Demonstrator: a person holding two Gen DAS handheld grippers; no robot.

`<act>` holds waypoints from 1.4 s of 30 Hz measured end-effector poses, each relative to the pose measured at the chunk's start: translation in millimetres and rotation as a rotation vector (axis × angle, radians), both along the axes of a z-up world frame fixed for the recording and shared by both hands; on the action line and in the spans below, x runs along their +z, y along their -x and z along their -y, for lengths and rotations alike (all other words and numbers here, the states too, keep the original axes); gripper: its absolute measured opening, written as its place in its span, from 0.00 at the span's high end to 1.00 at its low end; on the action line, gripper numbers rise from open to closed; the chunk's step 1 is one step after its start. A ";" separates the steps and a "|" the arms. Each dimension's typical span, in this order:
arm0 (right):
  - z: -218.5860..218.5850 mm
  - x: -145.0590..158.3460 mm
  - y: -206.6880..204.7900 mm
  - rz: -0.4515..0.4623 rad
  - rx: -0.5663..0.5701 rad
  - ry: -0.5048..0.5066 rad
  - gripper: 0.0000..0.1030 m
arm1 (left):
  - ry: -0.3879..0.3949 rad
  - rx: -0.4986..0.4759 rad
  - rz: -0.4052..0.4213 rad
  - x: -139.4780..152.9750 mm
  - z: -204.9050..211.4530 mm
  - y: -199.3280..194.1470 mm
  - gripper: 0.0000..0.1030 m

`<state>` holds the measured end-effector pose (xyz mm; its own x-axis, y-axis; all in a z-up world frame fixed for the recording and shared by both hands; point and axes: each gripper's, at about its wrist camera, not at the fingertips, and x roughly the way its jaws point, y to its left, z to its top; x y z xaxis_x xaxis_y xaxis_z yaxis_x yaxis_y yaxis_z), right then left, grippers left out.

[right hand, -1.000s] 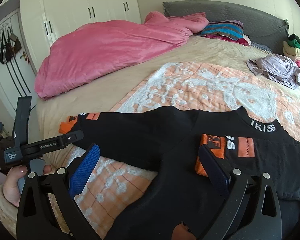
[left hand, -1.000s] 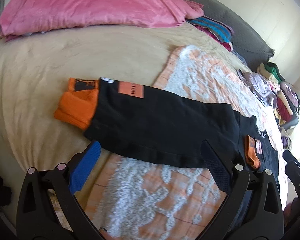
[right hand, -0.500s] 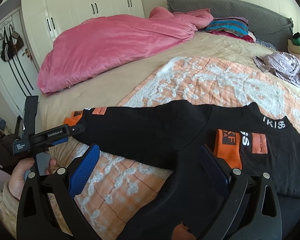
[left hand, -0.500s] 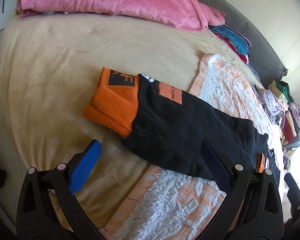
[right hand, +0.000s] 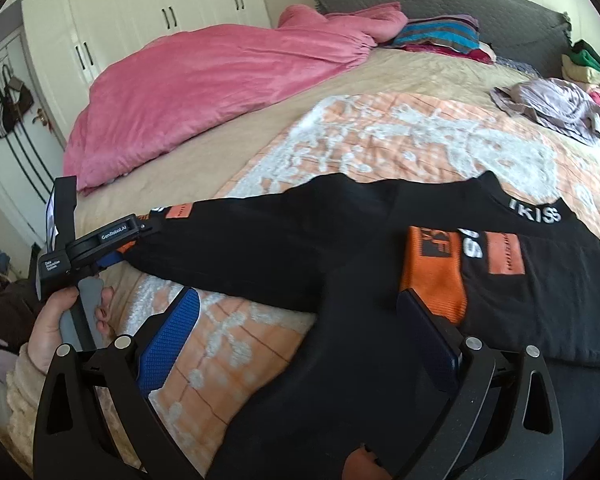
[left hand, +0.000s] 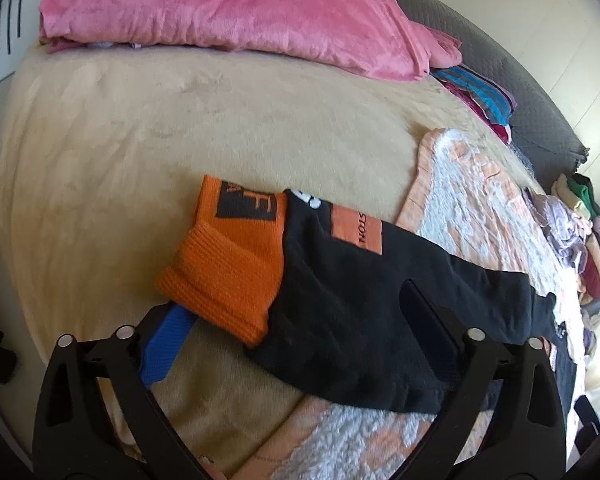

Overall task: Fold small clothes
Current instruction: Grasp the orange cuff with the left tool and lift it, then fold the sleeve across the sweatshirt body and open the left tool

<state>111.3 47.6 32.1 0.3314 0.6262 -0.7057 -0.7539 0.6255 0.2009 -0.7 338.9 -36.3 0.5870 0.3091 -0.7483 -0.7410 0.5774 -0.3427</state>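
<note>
A small black top (right hand: 340,248) with orange cuffs lies spread on the bed. One sleeve is folded across its chest, its orange cuff (right hand: 432,272) by the collar. The other sleeve (left hand: 380,312) stretches out left and ends in an orange cuff (left hand: 228,272). My left gripper (left hand: 296,344) is open, its jaws either side of that sleeve end, the blue finger (left hand: 168,348) partly under the cuff; it also shows in the right wrist view (right hand: 120,256). My right gripper (right hand: 300,344) is open and empty, low over the top's body.
An orange-and-white blanket (right hand: 380,140) lies under the top on a beige bed cover (left hand: 180,120). A pink duvet (left hand: 240,12) is heaped at the far side. Folded striped clothes (right hand: 440,36) and a loose clothes pile (right hand: 552,104) sit near the grey headboard (right hand: 460,0).
My left gripper has moved along the outstretched sleeve to its orange cuff and closed in on it. My right gripper has shifted slightly closer over the top.
</note>
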 end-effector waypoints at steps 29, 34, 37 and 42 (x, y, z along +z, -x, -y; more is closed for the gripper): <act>126.6 9.5 -45.2 -0.068 -0.235 -0.148 0.04 | -0.026 -0.244 0.254 87.2 69.6 -33.1 0.94; 158.2 21.9 -54.2 -0.068 -0.296 -0.190 0.04 | -0.031 -0.322 0.287 100.8 99.4 -50.4 0.94; 177.7 28.3 -58.2 -0.060 -0.337 -0.210 0.04 | -0.040 -0.366 0.293 105.8 116.4 -61.5 0.94; 211.4 37.4 -65.7 -0.069 -0.402 -0.261 0.04 | -0.029 -0.425 0.302 109.2 139.3 -76.2 0.94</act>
